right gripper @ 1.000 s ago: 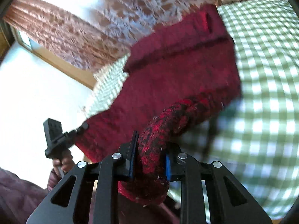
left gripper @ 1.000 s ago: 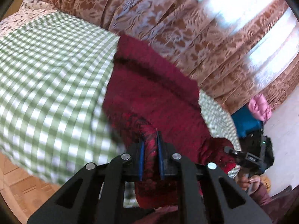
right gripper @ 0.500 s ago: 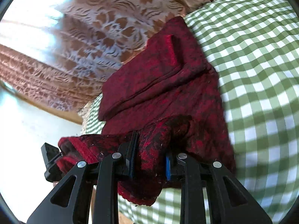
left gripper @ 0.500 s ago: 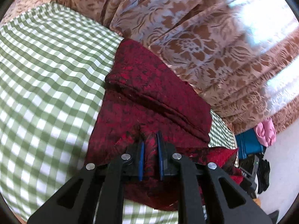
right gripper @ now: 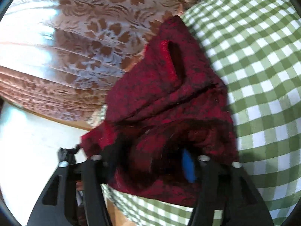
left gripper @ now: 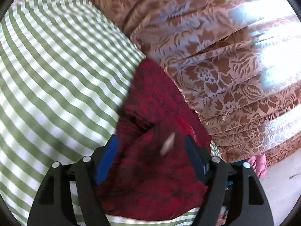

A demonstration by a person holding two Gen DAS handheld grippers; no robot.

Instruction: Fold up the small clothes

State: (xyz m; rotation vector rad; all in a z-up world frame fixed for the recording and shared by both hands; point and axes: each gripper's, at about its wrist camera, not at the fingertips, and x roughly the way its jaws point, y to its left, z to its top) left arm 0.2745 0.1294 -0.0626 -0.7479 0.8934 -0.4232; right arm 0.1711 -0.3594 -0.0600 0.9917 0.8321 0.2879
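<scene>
A dark red knitted garment (left gripper: 152, 162) lies folded over on the green-and-white checked cloth (left gripper: 56, 79), against the curtain. My left gripper (left gripper: 151, 145) hovers right over it, its jaws opening wide, and the blue pads (left gripper: 106, 158) stand clear of the fabric that lies between them. In the right wrist view the same garment (right gripper: 169, 101) shows an open cuff facing up. My right gripper (right gripper: 150, 156) is also opening, with red fabric bunched loosely between its fingers and one blue pad (right gripper: 188, 167) showing. The left gripper (right gripper: 65, 154) peeks out at the garment's left end.
A brown floral curtain (left gripper: 216, 56) hangs close behind the garment. The checked cloth (right gripper: 263, 75) stretches away to the right in the right wrist view. A pink bundle (left gripper: 258, 164) and pale floor (left gripper: 278, 184) lie beyond the surface's end. A light wall (right gripper: 33, 141) is on the left.
Both grippers carried the garment's near edge forward over the rest of it and let go. Their jaws, shut on red fabric before, now stand apart, and the fabric has dropped onto the pile.
</scene>
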